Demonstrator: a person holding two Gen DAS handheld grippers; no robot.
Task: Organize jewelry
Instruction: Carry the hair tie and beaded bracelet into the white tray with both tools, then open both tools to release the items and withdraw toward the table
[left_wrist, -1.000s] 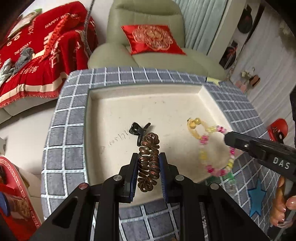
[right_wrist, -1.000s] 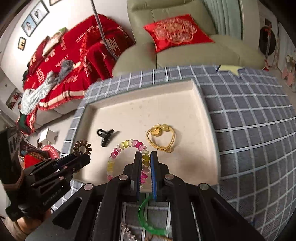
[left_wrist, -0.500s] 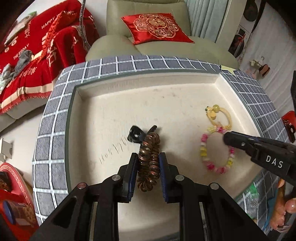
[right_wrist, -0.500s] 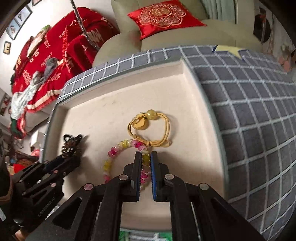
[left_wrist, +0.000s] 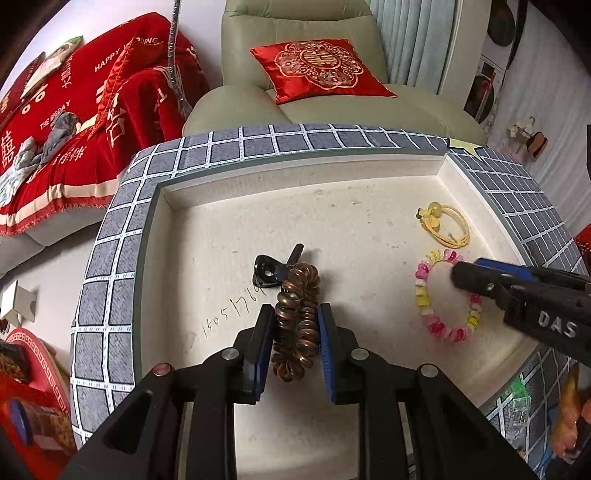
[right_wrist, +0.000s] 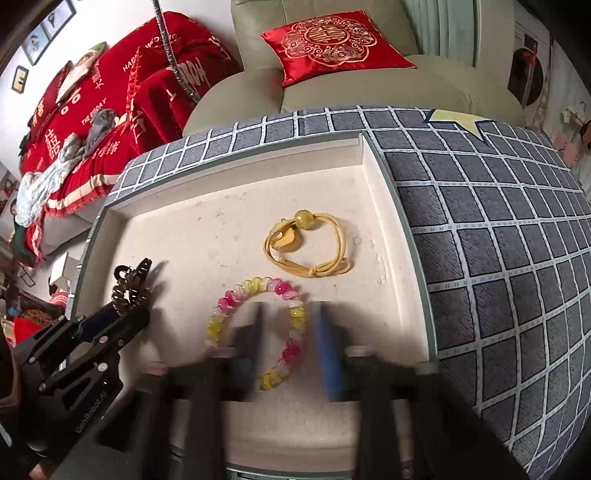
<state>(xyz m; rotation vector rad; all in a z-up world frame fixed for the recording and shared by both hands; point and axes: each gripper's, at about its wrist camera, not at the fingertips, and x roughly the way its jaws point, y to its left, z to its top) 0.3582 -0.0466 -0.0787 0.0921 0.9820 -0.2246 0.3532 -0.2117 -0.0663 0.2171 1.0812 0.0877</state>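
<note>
My left gripper (left_wrist: 295, 314) is shut on a brown coil hair tie (left_wrist: 295, 347), held low over the cream tray (left_wrist: 155, 258), just short of a black hair clip (left_wrist: 267, 271). A pink-and-yellow bead bracelet (right_wrist: 221, 306) lies on the tray floor. My right gripper (right_wrist: 290, 332) is motion-blurred with its jaws opening; one side of the bracelet lies between the fingers, and the pads are off it. A yellow hair tie with a bead (right_wrist: 306, 243) rests just beyond. From the right wrist view, the left gripper (right_wrist: 122, 317) shows at the left with the coil (right_wrist: 125, 293).
The tray (right_wrist: 373, 206) sits on a grey checked cloth (right_wrist: 498, 240) with a yellow star patch (right_wrist: 454, 120). Behind stand a green armchair (left_wrist: 332, 110) with a red cushion (left_wrist: 317, 68) and a red blanket (left_wrist: 74, 122) at the left. A green item (left_wrist: 517, 391) lies beside the tray's near right corner.
Both grippers have come down closer over the tray. The right jaws, shut on the bead bracelet before, have spread apart and the bracelet now lies on the tray. The left grip on the coil is unchanged.
</note>
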